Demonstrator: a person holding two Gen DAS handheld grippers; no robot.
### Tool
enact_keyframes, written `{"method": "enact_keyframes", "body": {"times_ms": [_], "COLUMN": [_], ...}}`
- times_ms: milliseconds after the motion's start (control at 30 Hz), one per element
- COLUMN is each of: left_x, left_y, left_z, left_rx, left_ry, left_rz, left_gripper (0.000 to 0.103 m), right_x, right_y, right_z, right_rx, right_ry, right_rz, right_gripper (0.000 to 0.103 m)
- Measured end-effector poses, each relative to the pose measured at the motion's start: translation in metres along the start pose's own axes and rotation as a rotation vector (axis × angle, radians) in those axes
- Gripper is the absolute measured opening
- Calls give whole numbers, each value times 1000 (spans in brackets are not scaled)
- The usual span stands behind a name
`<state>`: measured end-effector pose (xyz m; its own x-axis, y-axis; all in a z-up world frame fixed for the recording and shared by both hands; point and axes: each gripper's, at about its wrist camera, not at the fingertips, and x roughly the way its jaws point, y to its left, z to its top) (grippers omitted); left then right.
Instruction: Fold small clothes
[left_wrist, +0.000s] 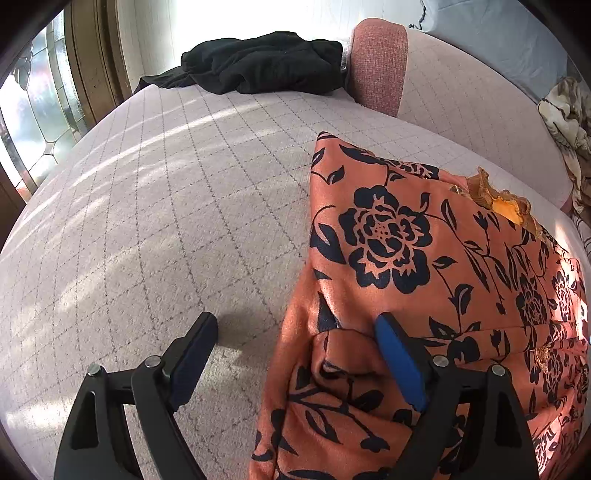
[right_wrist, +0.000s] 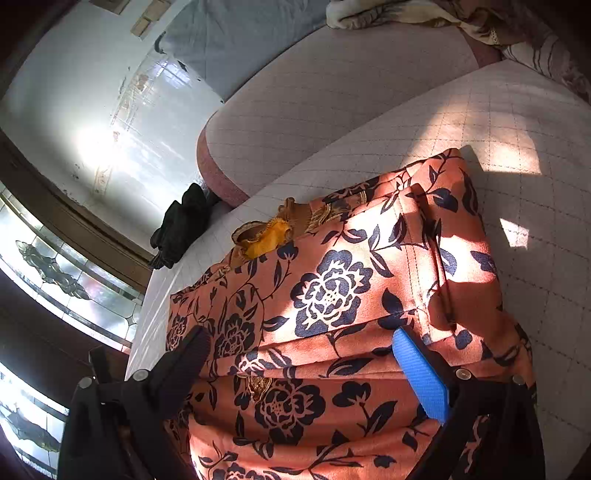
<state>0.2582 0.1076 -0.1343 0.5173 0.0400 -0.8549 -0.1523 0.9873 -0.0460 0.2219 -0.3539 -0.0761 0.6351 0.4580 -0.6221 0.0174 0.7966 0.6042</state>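
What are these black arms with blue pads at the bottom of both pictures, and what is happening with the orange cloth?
They are two hand-held grippers; a person carries one in each hand. Each picture comes from a camera on one gripper, looking along its fingers. The left gripper and the right gripper are both open and hold nothing. Between them an orange flowered garment, partly folded, lies on a pink quilted bed. A yellow-gold trim shows at its far edge. A black garment lies farther back, near a pink cushion.
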Motion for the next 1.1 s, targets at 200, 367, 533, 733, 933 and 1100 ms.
{"method": "enact_keyframes", "body": {"times_ms": [200,367,533,733,933,1100], "left_x": [-54,-94,-123,-132,-130,-135], "left_y": [27,68,91,75,63,66], "left_z": [-34,-90,-145,-177,-197,-208], "left_rx": [-30,-111,-162,-38,28,18], "left_ry": [-50,-31,21,82,142,140], "left_rz": [-27,-44,-72,-110,-104,-124], "left_gripper": [87,87,87,87,87,87], "right_x": [-73,-141,-178,-185,-185,-182], "right_y": [-11,-48,-80,-94,-92,-83], "right_z": [-33,-76,-117,-146,-169,-175], "right_rx": [-8,37,87,161,137,80], "right_ry": [-45,-42,43,144,239,317], "right_rz": [-58,-166,-206,-155,-156,-161], "right_gripper": [100,100,100,100,100,100]}}
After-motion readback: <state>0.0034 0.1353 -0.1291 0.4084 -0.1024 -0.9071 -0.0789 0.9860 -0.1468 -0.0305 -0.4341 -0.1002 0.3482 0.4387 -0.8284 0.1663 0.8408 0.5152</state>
